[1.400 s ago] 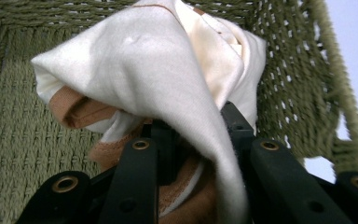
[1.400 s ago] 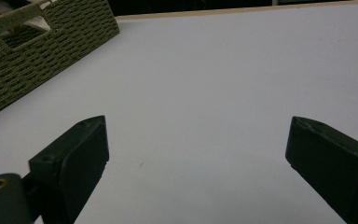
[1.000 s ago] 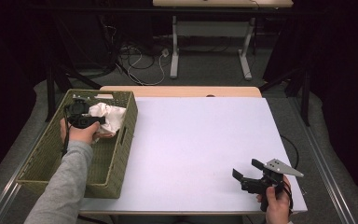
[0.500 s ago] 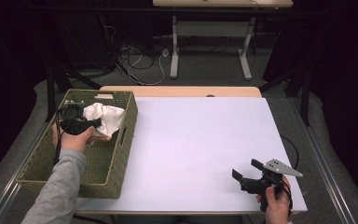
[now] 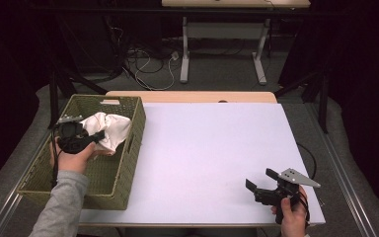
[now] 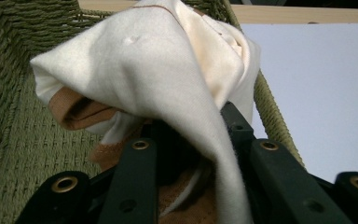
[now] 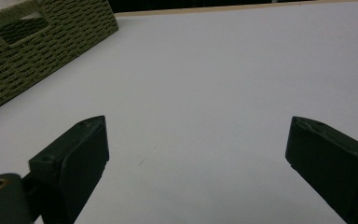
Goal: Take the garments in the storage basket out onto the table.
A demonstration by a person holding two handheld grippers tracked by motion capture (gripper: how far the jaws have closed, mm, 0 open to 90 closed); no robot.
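A crumpled white cloth (image 5: pixel 110 128) with tan-brown parts lies bunched inside the green woven basket (image 5: pixel 137 129) at the table's left. My left gripper (image 5: pixel 97 138) is in the basket, shut on a fold of the cloth. In the left gripper view the cloth (image 6: pixel 158 70) drapes over both black jaws of the left gripper (image 6: pixel 189 135), and brown fabric shows between them. My right gripper (image 5: pixel 260 178) hovers open near the front right of the white table (image 5: pixel 212 143). In the right gripper view the right gripper (image 7: pixel 196 135) has bare tabletop between its jaws.
The basket's wall (image 7: pixel 37 42) with a handle slot stands at the far left in the right gripper view. A wooden strip (image 5: pixel 192 96) runs along the table's far edge. Cables and desk legs (image 5: pixel 185 59) are on the floor beyond.
My left gripper has drawn back a little toward the person inside the basket, pulling the cloth with it. The right gripper has stayed put.
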